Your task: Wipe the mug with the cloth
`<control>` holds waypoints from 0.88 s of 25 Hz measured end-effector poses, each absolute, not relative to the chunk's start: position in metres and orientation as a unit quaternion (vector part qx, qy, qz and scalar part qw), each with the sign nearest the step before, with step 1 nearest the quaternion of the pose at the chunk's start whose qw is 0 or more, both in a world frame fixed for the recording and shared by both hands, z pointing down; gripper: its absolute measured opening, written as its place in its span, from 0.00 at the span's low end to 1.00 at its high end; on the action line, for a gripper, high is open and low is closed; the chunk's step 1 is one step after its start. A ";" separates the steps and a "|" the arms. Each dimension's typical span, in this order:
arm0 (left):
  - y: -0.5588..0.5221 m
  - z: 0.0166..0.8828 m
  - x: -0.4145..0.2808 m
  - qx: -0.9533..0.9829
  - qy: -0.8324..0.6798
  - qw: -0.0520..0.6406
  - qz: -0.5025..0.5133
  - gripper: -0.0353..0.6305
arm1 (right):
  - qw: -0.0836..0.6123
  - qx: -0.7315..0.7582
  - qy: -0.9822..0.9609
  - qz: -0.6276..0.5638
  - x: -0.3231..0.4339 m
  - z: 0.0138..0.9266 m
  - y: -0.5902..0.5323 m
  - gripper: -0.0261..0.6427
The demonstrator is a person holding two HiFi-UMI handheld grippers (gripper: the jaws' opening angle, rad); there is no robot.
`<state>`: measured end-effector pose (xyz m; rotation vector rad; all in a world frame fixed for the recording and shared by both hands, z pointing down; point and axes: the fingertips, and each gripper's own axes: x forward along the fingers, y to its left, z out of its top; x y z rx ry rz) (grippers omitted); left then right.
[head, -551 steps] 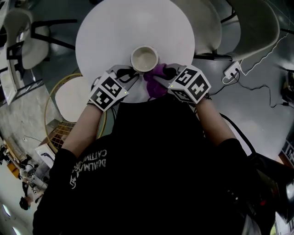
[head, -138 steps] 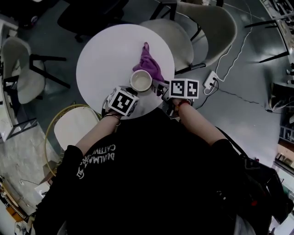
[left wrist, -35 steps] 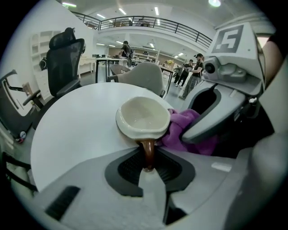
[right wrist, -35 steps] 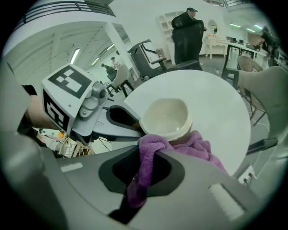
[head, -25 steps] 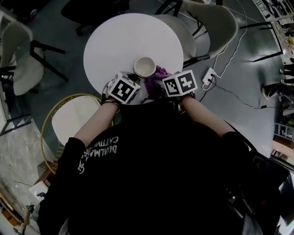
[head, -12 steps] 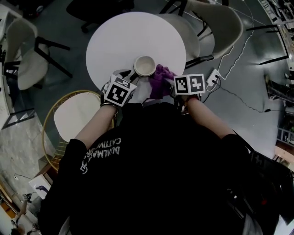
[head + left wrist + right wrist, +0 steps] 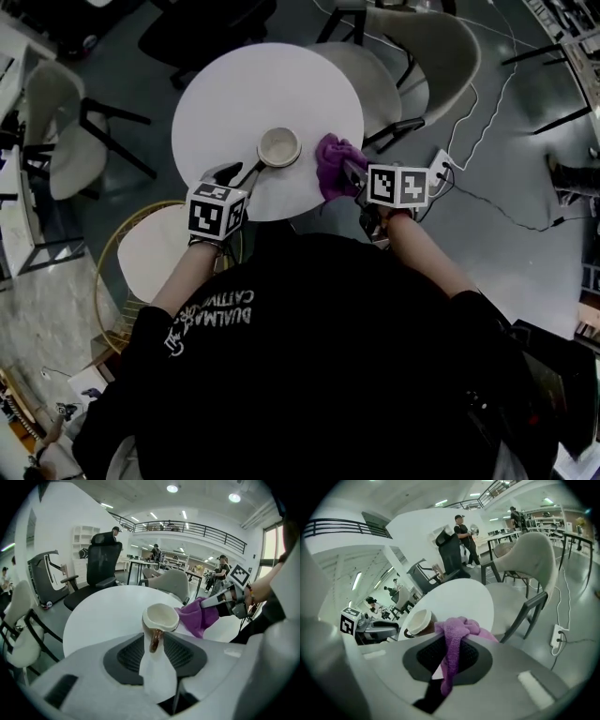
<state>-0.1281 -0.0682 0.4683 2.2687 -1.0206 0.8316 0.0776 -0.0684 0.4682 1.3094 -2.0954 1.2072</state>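
Observation:
A cream mug (image 7: 279, 147) with a brown outside stands upright on the round white table (image 7: 244, 94). My left gripper (image 7: 246, 172) is just in front of it. In the left gripper view the mug's (image 7: 160, 618) brown handle sits between the spread jaws of the left gripper (image 7: 153, 642), and the pads do not press on it. These jaws have just been opening. My right gripper (image 7: 352, 173) is shut on the purple cloth (image 7: 334, 166), held to the right of the mug and apart from it. In the right gripper view the cloth (image 7: 454, 637) hangs from the right gripper (image 7: 449, 649).
A beige chair (image 7: 427, 47) stands behind the table on the right and a second seat (image 7: 380, 80) is tucked beside it. A round yellow-rimmed chair (image 7: 150, 253) sits at my left. A power strip (image 7: 439, 169) and cable lie on the floor to the right.
The right gripper has carried the cloth to the right, away from the mug. The left gripper has drawn back from the mug and its jaws stand wider.

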 end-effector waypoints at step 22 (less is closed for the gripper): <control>0.161 0.178 0.053 0.896 -0.388 0.198 -0.088 0.05 | -0.010 0.338 -0.925 0.172 0.214 0.168 0.122 0.08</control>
